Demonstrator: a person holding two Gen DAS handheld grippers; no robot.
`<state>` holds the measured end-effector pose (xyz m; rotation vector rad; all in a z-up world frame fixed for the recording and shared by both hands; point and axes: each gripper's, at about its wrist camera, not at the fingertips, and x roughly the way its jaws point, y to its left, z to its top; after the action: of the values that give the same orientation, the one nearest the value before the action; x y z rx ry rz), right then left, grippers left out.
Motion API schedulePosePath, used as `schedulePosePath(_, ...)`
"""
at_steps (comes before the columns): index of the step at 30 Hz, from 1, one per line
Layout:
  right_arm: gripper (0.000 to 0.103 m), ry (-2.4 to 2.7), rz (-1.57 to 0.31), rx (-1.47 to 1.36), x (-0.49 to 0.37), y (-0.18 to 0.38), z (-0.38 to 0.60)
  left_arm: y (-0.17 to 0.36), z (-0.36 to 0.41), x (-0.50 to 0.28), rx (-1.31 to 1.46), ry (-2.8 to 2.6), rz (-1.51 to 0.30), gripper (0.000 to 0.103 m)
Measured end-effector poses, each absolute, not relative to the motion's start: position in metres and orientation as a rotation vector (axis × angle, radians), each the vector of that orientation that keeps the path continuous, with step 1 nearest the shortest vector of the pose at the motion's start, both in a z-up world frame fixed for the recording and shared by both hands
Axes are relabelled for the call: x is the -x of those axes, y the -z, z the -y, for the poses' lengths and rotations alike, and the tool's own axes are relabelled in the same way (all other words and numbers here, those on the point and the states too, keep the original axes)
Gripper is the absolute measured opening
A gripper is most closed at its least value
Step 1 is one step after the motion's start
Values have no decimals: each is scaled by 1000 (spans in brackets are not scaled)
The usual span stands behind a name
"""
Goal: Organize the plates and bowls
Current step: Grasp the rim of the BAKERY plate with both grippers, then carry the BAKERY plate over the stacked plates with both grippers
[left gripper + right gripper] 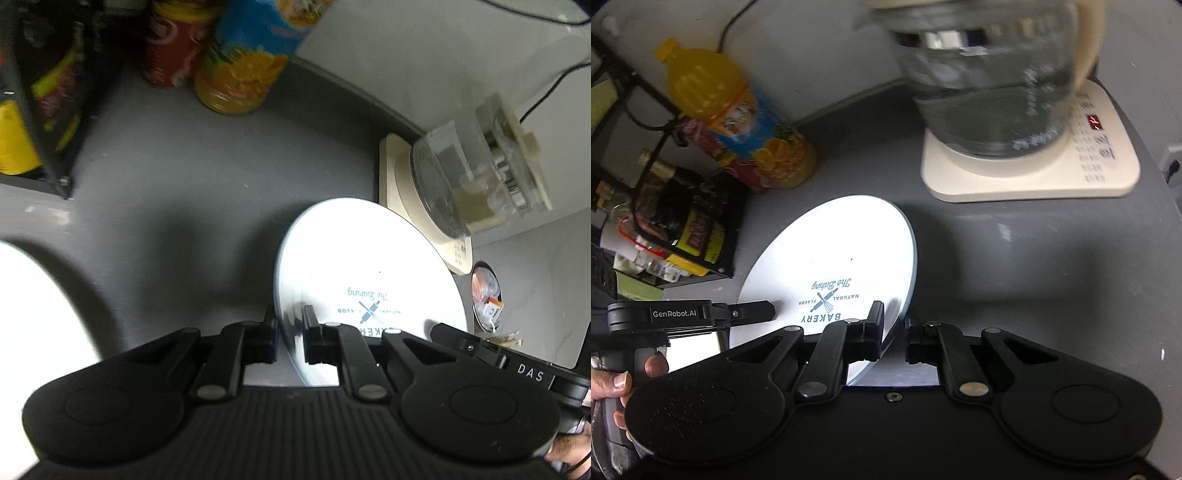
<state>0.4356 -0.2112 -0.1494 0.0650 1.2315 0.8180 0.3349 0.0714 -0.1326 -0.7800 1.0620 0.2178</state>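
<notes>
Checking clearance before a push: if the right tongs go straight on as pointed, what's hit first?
The right tongs already straddle the white plate's rim. Beyond it, the line runs over bare grey counter toward the kettle base, probably the first obstacle; depth is unclear.

white plate [842, 251] with blue-grey bakery print; grey counter [1015, 266]; cream kettle base [1108, 177]

The round white plate [834, 258] carries a blue-grey print: "The Baking", "NATURAL FLAVOR" and "BAKERY" around a crossed rolling pin and whisk. The black left-hand gripper [690, 314] is marked "GenRobot.AI"; the black right-hand gripper [532, 373] shows the letters "DAS".
</notes>
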Motion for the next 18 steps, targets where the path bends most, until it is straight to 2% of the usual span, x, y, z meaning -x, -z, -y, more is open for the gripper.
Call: schedulePosePath(18,11,-1025,-1187,39,-386,126,141,106,-116,-241,870,-394,-928,11)
